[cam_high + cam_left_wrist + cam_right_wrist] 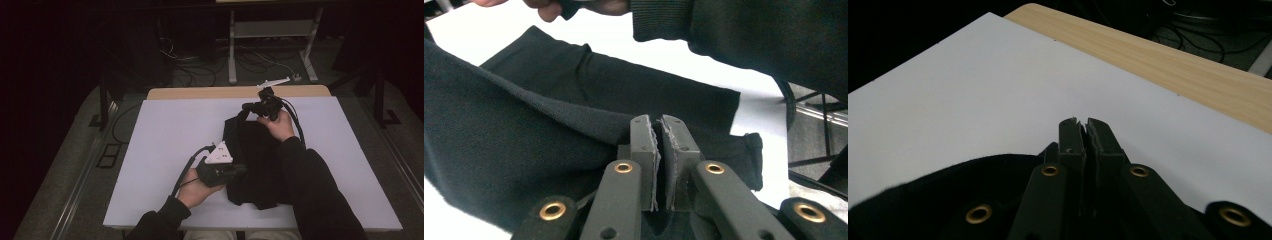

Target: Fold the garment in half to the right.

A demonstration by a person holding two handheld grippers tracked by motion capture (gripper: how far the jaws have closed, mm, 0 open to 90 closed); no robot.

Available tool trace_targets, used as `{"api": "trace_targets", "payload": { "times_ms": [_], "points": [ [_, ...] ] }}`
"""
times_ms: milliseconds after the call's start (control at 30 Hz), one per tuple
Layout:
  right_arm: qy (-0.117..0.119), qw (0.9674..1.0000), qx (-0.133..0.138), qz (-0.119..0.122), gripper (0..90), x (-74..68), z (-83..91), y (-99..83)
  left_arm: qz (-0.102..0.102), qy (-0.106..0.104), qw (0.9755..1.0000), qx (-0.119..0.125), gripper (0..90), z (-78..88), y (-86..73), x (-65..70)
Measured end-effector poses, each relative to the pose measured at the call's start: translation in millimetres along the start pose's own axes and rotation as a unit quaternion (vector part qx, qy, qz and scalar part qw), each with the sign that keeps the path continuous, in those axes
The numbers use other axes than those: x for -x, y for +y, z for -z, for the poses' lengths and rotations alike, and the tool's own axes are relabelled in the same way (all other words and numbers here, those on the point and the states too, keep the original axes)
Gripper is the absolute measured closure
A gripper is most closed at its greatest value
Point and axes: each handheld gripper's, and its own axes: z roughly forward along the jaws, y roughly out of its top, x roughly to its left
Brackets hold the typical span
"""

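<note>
Left gripper view: both the left gripper (659,125) and right gripper (1082,127) pinch the black garment (524,150).

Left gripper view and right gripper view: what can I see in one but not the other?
The left gripper view alone has the person's other hand and sleeve across the top, and a big spread of the black cloth with its folds.

The right gripper view alone has the wooden table edge and cables on the floor behind it.

Both have a gripper, left and right, with jaws nearly together, the black cloth, and the white tabletop.
</note>
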Motion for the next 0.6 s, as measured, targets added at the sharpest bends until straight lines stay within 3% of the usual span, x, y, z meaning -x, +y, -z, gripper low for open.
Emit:
{"api": "trace_targets", "payload": {
  "times_ms": [333,600],
  "points": [
    [-0.007,0.9999,0.007,-0.005,84.3,8.7,8.7,-4.2,-0.002,-0.019,0.9998,0.003,83.2,-18.8,9.1,8.4],
    [-0.017,0.9998,0.009,-0.011,84.3,19.5,17.9,-10.9,-0.009,-0.037,0.9992,-0.014,83.2,-34.8,13.4,16.2]
  ]
}}
